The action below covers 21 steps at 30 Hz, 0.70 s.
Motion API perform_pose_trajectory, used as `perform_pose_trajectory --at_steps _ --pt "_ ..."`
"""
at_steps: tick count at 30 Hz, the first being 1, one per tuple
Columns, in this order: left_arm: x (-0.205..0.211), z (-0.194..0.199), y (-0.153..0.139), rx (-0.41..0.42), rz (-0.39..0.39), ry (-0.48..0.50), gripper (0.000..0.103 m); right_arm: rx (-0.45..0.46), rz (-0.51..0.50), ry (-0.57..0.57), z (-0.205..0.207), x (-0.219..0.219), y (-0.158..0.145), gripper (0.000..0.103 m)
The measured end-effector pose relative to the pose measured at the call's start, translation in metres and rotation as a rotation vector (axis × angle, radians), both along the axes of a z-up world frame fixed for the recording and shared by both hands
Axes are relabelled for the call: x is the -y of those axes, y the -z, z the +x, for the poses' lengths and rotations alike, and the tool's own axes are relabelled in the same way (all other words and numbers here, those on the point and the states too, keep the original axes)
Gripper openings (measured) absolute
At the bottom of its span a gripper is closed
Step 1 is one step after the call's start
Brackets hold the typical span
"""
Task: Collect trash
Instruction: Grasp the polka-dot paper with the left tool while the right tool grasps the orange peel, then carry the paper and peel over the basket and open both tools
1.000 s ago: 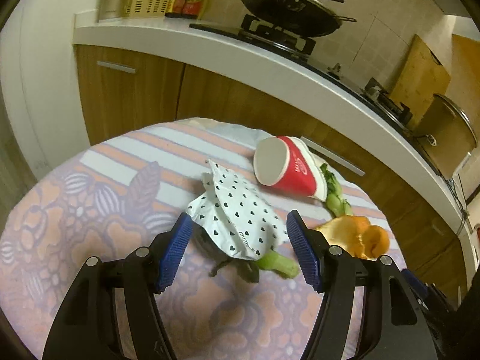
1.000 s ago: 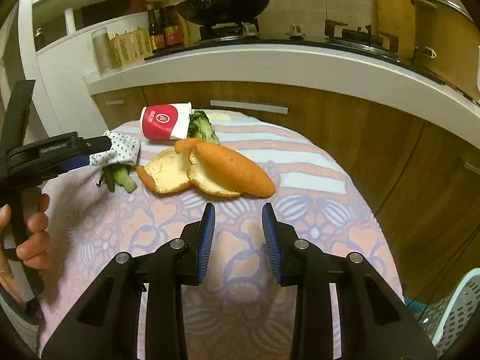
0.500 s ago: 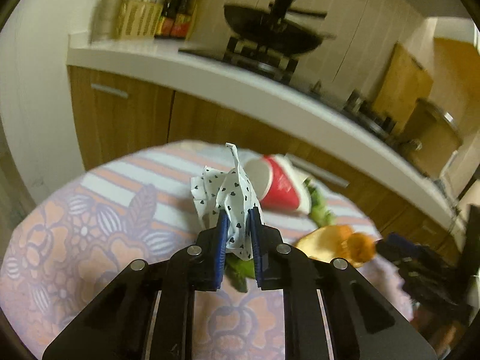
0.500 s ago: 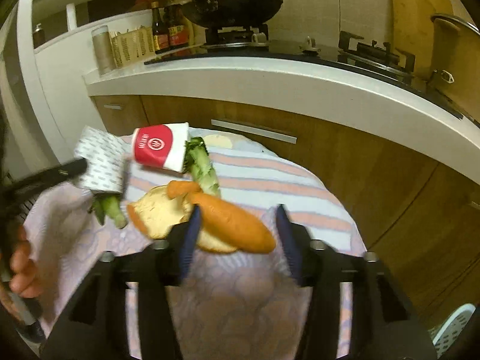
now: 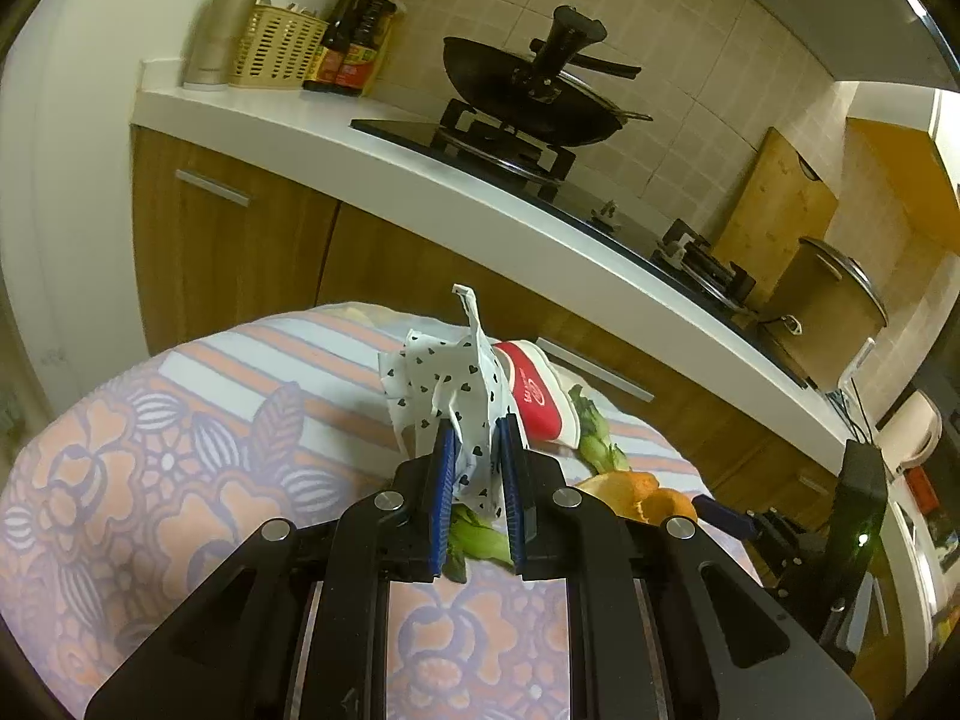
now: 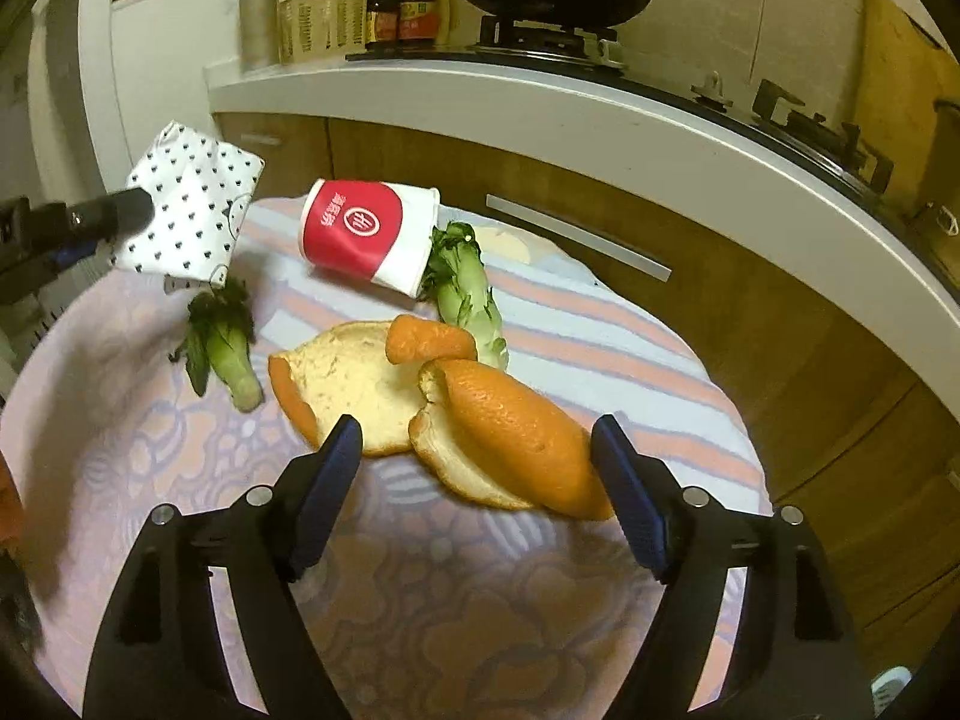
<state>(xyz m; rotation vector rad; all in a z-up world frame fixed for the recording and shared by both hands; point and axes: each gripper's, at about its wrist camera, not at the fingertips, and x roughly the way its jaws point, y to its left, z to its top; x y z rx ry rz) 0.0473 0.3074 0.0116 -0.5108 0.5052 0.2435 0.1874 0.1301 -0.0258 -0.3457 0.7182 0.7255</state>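
Observation:
My left gripper (image 5: 475, 450) is shut on a white wrapper with black hearts (image 5: 453, 381) and holds it above the table; the wrapper also shows in the right wrist view (image 6: 192, 210). My right gripper (image 6: 477, 450) is open, its fingers on either side of the orange peel pieces (image 6: 510, 432) on the tablecloth. A red and white paper cup (image 6: 366, 234) lies on its side behind them. One green vegetable stalk (image 6: 225, 342) lies under the wrapper, another (image 6: 465, 294) by the cup.
The round table has a floral and striped cloth (image 6: 450, 600). Behind it runs a wooden cabinet front under a white counter (image 5: 420, 180) with a wok on a stove (image 5: 528, 96), bottles and a basket.
My left gripper closed on the heart wrapper and lifted it off the vegetable stalk. My right gripper opened wide and moved forward around the orange peel.

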Motion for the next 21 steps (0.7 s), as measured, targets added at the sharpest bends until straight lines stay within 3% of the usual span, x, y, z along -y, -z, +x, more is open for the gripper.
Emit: perform_pose_trajectory --at_steps 5,8,10,13,17,18,21 --pt "0.003 0.002 0.001 -0.004 0.004 0.017 0.013 0.050 -0.085 0.016 -0.005 -0.007 0.007 0.071" --pt "0.004 0.003 0.000 -0.003 0.010 0.022 0.013 0.062 -0.091 0.034 -0.004 -0.010 0.007 0.053" --pt "0.006 0.003 0.000 0.003 0.009 0.030 0.013 0.050 -0.052 0.033 -0.004 -0.005 0.005 0.037" --pt "0.011 0.002 -0.001 0.010 0.013 0.046 0.013 0.034 -0.005 0.038 -0.005 0.004 -0.002 0.027" --pt "0.025 0.001 -0.008 0.030 0.025 0.086 0.013 0.005 0.064 0.060 -0.014 0.027 -0.016 0.021" --pt "0.029 0.000 -0.011 0.036 0.024 0.098 0.013 0.001 0.078 0.064 -0.016 0.033 -0.020 0.012" --pt "0.045 -0.005 -0.022 0.065 0.015 0.155 0.013 -0.007 0.135 0.087 -0.026 0.059 -0.037 0.000"
